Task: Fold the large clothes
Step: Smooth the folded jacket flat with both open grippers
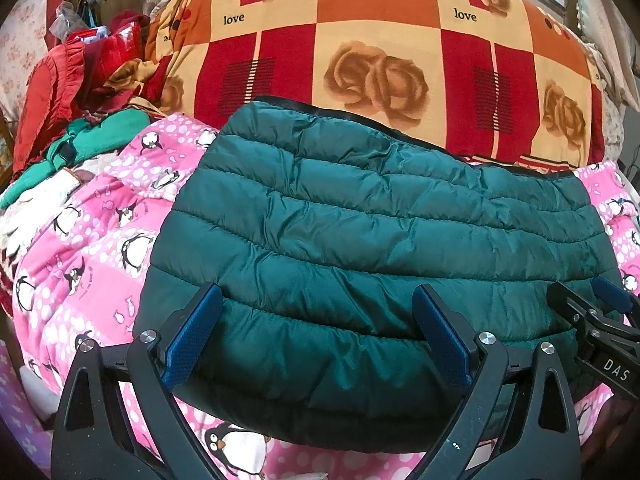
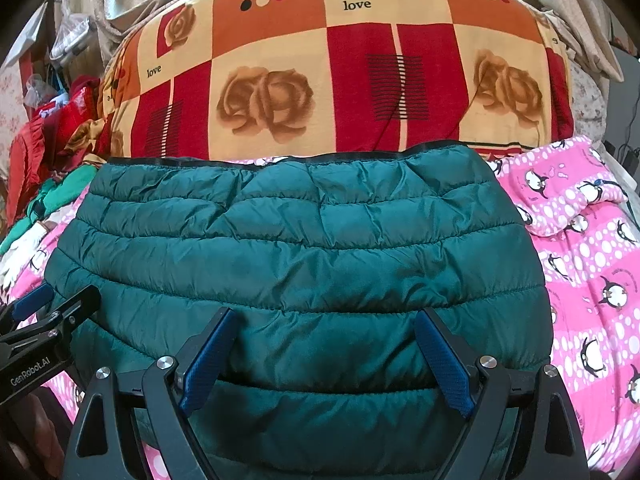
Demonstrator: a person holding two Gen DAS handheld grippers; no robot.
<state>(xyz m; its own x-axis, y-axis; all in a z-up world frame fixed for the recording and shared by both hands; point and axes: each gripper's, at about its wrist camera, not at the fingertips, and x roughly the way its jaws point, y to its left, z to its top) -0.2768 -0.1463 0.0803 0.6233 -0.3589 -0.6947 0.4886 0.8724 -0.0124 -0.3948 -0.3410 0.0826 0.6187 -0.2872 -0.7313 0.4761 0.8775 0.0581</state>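
Tools both spread wide, nothing gripped. Left tool (image 1: 318, 334) hovers over the near left part of the green puffer jacket (image 1: 360, 216); its blue pads (image 1: 192, 340) stand apart with quilting between them, and I cannot tell if they touch the fabric. Right tool (image 2: 322, 362) sits likewise over the near right part, released.

Jacket lies on the pink penguin bedspread (image 1: 80, 240), already folded into a compact block, black-trimmed edge at the far side against the rose-patterned quilt (image 1: 360, 40). My reading: folding is near its end; I am between folds or finished. A further fold would call for clenching on the near edge with both tools and carrying it toward the far trim.

Left view alone shows the heap of red and green clothes (image 1: 80, 92) clearly. Right view alone shows the bedspread's rumpled fold (image 2: 568, 200) on the right.
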